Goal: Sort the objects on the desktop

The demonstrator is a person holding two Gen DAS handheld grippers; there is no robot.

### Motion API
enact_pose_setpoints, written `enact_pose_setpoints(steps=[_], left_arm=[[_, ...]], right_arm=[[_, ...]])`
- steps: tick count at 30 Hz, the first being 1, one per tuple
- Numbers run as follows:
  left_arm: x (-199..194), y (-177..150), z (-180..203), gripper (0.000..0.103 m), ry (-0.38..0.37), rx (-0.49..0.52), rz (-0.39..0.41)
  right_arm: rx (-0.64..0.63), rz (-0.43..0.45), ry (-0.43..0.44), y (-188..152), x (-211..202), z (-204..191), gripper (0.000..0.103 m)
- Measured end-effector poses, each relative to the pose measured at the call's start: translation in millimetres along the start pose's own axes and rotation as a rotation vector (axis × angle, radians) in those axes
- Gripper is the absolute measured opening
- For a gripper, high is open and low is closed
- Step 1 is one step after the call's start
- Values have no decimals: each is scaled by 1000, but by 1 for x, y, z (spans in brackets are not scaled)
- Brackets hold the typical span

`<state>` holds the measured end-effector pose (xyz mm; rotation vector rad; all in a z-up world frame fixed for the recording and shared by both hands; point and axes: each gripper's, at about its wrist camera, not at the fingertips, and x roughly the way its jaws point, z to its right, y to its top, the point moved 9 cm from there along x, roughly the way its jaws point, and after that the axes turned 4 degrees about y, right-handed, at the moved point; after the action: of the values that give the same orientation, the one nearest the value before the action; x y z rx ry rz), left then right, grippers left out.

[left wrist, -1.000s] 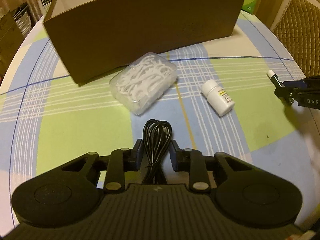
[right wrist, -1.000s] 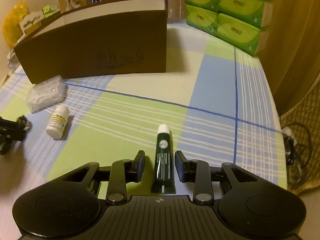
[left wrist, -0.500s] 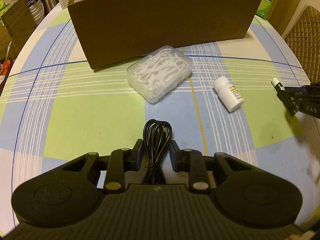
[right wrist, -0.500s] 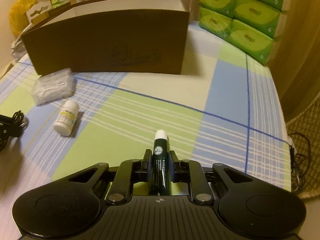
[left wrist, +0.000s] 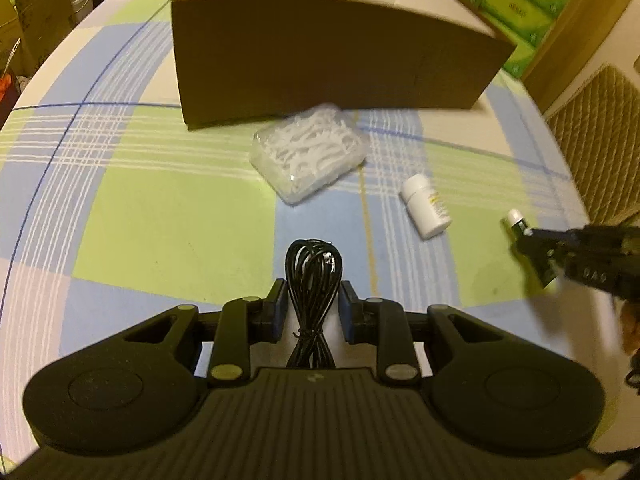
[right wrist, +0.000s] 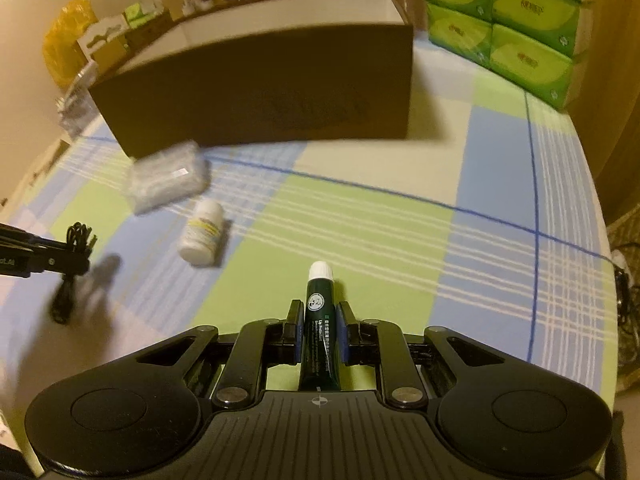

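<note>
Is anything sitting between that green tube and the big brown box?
Nothing visible. The tube is clamped in the right gripper, and only bare tablecloth lies ahead to the box. The bottle lies off to the left.

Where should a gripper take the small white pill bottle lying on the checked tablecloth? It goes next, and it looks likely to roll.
Grip the small white pill bottle across its round body at the yellow label, coming down from above with the fingers either side of its long axis. It lies on its side, apart from the clear plastic box of floss picks.
</note>
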<state>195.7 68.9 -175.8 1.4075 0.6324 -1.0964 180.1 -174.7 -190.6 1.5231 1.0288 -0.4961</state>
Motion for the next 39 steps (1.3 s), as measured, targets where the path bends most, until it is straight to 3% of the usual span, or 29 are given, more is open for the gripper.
enact_pose_setpoints(steps=[10,19,24,26,27,32,35,36,37,39], left_arm=[[-28,32,6,17,-35,1,103],[-12,25,-1,16,-33,-9,41],[19,31,-17,17,32,-33,-3],[30,31,-19,28,53,-35,-5],[33,33,-20,41,71,-45,0],[46,37,-12,43,125,-36,10],[48,36,1,41,122,4,17],[48,36,5,33,119,25,24],[48,35,9,19,119,54,32],[48,33,13,17,96,80,30]], right_arm=[[-28,90,73,41,-12,-27,13],[3,73,57,34,-10,-15,13],[35,59,46,30,-9,-4,13],[30,60,41,29,-10,-4,13],[30,60,39,28,-11,-3,13],[51,48,26,24,-9,4,13],[56,40,23,20,-8,5,13],[57,39,22,20,-7,5,13],[58,38,23,20,-7,4,13],[57,39,25,20,-8,4,13]])
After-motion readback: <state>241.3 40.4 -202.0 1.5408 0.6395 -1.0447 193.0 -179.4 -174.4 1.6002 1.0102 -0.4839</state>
